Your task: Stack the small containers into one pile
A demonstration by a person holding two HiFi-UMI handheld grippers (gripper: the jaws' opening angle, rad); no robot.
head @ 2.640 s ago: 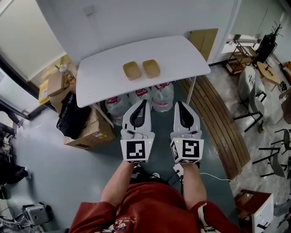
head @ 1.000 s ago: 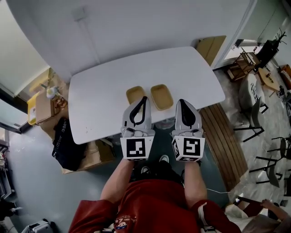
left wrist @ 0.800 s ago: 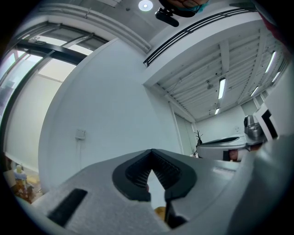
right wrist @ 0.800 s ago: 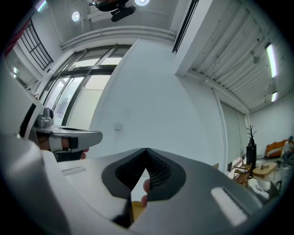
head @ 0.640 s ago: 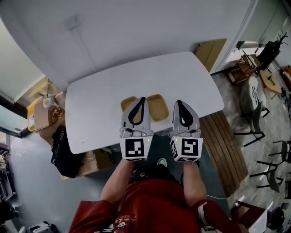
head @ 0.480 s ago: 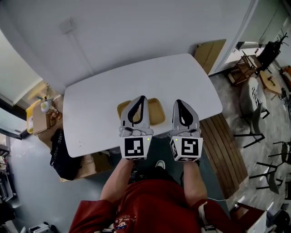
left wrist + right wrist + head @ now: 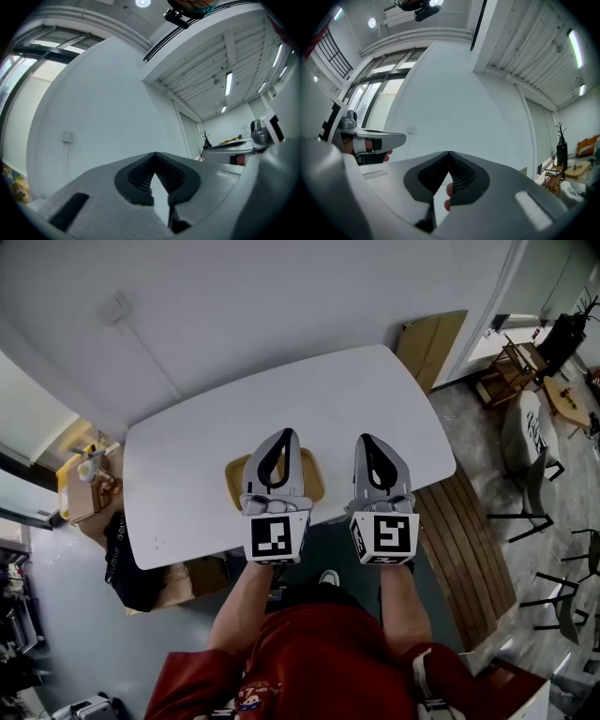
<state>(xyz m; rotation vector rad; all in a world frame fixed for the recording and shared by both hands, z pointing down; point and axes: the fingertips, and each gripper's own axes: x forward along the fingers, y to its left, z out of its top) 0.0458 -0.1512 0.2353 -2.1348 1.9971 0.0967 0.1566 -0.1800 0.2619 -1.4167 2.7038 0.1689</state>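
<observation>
Two shallow tan containers lie side by side near the front edge of the white table (image 7: 187,451). The left container (image 7: 233,480) and the right container (image 7: 312,486) show only at their outer edges, because my left gripper (image 7: 289,434) is held above them and hides the rest. My right gripper (image 7: 363,439) hangs to their right, over bare tabletop. Both grippers are shut with nothing between their fingers. In the left gripper view the left gripper (image 7: 154,155) points up at a wall and ceiling, and in the right gripper view the right gripper (image 7: 449,153) does the same; neither view shows a container.
A white wall stands right behind the table. Cardboard boxes (image 7: 82,486) and a black bag (image 7: 118,559) sit on the floor at the left. A cardboard sheet (image 7: 429,338) leans at the back right. Wooden slats (image 7: 473,549) and chairs (image 7: 536,474) lie to the right.
The table has come closer and lower in the head view. Both grippers now reach over its front edge, and the left one has moved over the containers. Both jaws stayed shut.
</observation>
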